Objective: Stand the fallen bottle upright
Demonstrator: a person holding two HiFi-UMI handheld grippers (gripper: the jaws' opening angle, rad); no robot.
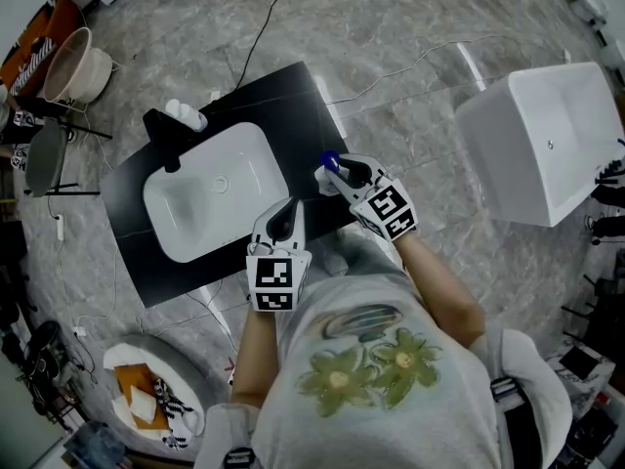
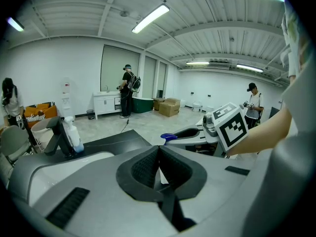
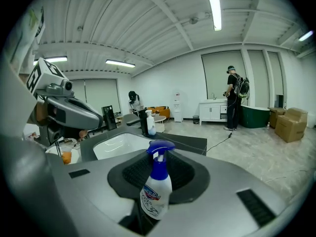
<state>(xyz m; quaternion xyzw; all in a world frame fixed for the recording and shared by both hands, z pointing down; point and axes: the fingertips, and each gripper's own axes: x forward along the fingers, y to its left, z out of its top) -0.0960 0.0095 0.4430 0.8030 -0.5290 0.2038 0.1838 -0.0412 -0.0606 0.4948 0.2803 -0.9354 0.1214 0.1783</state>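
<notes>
Right tool clamped on the spray bottle — bottle upright between the pads, blue trigger head on top. In the head view we place it at 3 o'clock of the sink, by the right edge of the black surface. Left tool at the sink's 4 o'clock — jaws together, nothing between them. A second bottle stands at 11 o'clock, by the tap.

In the head view the spray bottle is mostly hidden under the right gripper; its base is covered by the jaws in the right gripper view.
</notes>
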